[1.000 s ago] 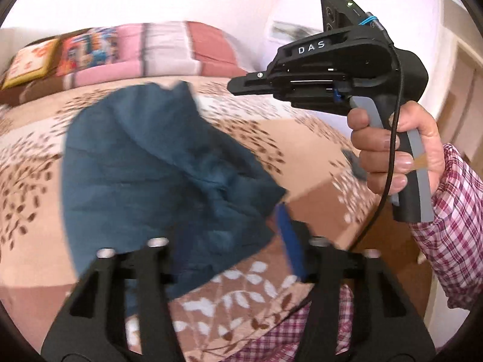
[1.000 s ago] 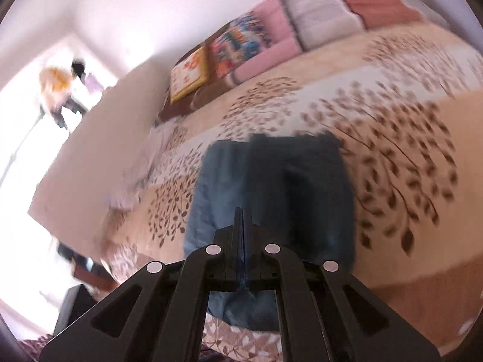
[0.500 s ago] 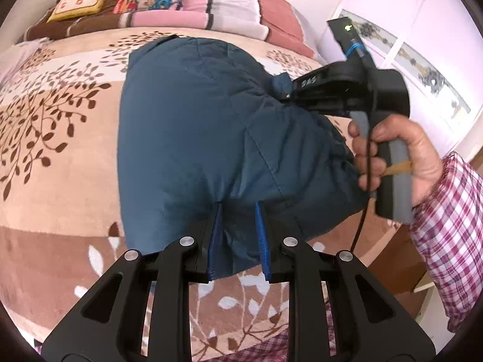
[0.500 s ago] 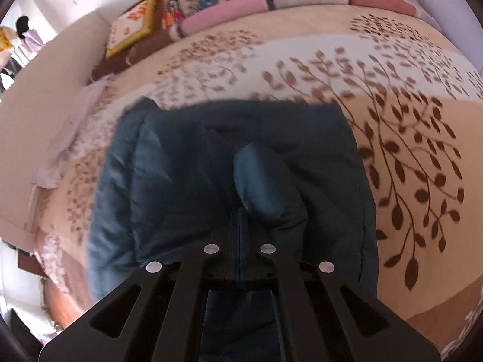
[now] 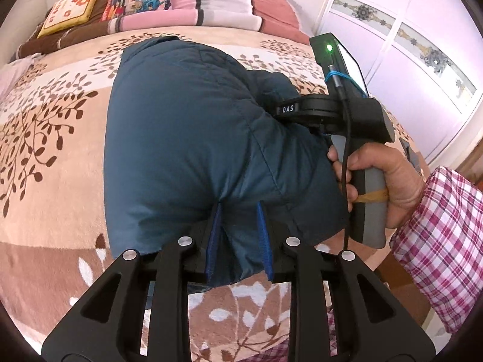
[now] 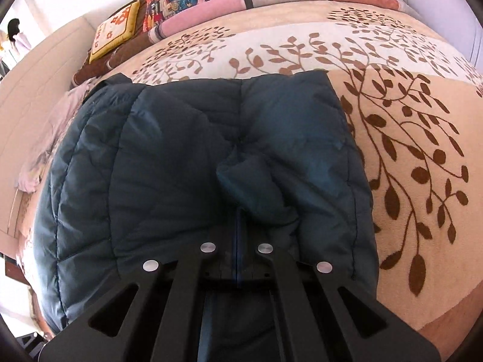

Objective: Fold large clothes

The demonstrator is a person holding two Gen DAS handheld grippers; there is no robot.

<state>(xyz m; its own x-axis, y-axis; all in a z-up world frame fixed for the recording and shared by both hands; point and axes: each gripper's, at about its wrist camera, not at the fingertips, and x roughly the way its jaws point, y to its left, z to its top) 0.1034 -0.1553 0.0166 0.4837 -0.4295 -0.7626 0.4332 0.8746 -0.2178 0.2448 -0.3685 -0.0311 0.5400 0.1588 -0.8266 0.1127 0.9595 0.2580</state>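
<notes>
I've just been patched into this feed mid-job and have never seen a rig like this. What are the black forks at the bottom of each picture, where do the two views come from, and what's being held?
There is no robot: a person holds a pistol-grip gripper in each hand, each with a camera looking along its two fingers. The forks are those fingers.

Left-camera view: the left gripper has a fold of a dark blue padded jacket between its blue pads, its jaws easing open slightly. The person's right hand, in a checked sleeve, holds the right gripper's handle.

Right-camera view: the right gripper is shut on a bunched edge of that jacket.

The jacket lies on a bed with a leaf-patterned blanket and pillows.
</notes>
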